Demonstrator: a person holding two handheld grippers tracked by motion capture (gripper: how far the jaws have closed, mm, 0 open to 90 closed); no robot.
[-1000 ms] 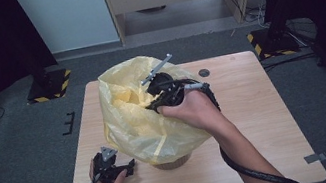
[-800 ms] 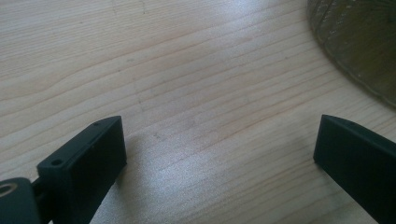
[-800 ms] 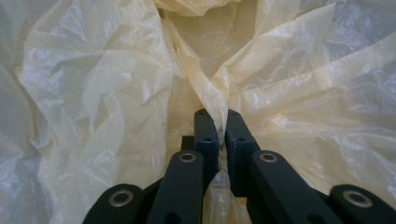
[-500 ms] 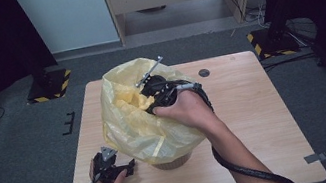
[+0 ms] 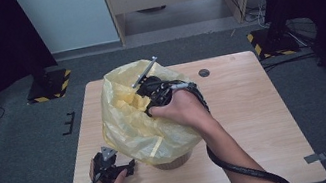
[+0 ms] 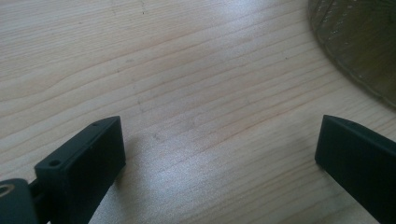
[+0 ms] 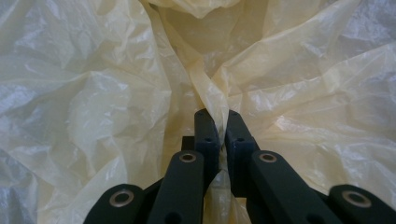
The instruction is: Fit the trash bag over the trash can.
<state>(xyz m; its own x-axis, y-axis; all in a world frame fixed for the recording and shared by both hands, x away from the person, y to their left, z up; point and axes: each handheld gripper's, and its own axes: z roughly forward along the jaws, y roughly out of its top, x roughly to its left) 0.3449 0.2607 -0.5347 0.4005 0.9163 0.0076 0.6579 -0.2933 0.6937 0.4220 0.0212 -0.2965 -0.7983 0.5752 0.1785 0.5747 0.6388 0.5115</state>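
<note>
A fold of the yellow bag (image 5: 132,127) is being pinched by the right tongs (image 5: 144,97).

In the high view, the bag is being draped over a round basket (image 5: 175,160) at the worktop (image 5: 255,105) centre, while the left tongs (image 5: 131,165) are being rested at 7 o'clock of it. In the left gripper view, the left tongs (image 6: 219,154) are being held released above bare wood, the basket's base (image 6: 359,42) at 1 o'clock. In the right gripper view, the right tongs (image 7: 223,133) are being kept clenched on a twisted fold of the bag (image 7: 93,107).

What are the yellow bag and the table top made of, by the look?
Yellow bag: thin plastic film, probably polyethylene; translucent, glossy, sharply crinkled, and it bunches into a fold between the jaws of the right hand-held gripper. Table top: light wood grain, matte; solid wood or printed laminate, can't tell.
</note>
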